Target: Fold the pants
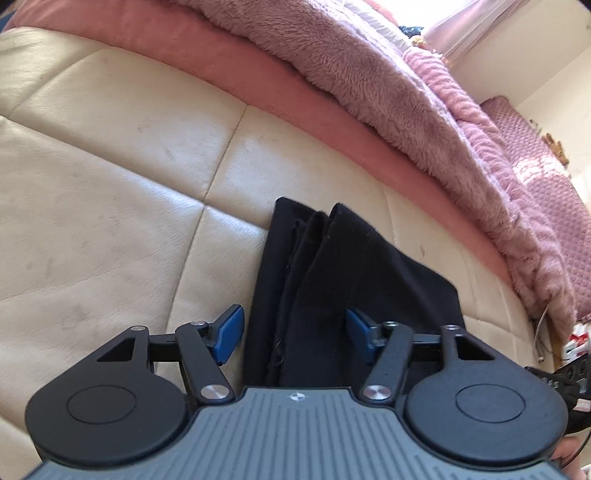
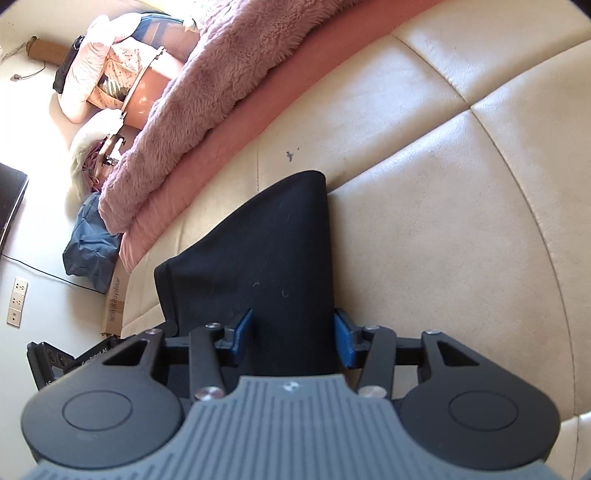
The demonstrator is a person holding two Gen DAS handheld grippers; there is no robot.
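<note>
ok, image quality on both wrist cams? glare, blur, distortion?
Left wrist: window blown out top right, cushion seams bowed by fisheye, pants sharp but near featureless black. Right wrist: floor overexposed at left, same bowing, no motion blur.

I count one pair of black pants (image 1: 332, 280), folded, on one cream quilted cushion (image 1: 110, 184). Behind that cushion: one pink sheet edge (image 1: 258, 85), one fuzzy mauve blanket (image 1: 369, 74). My grippers: two, left gripper (image 1: 293, 332) and right gripper (image 2: 293, 338).
</note>
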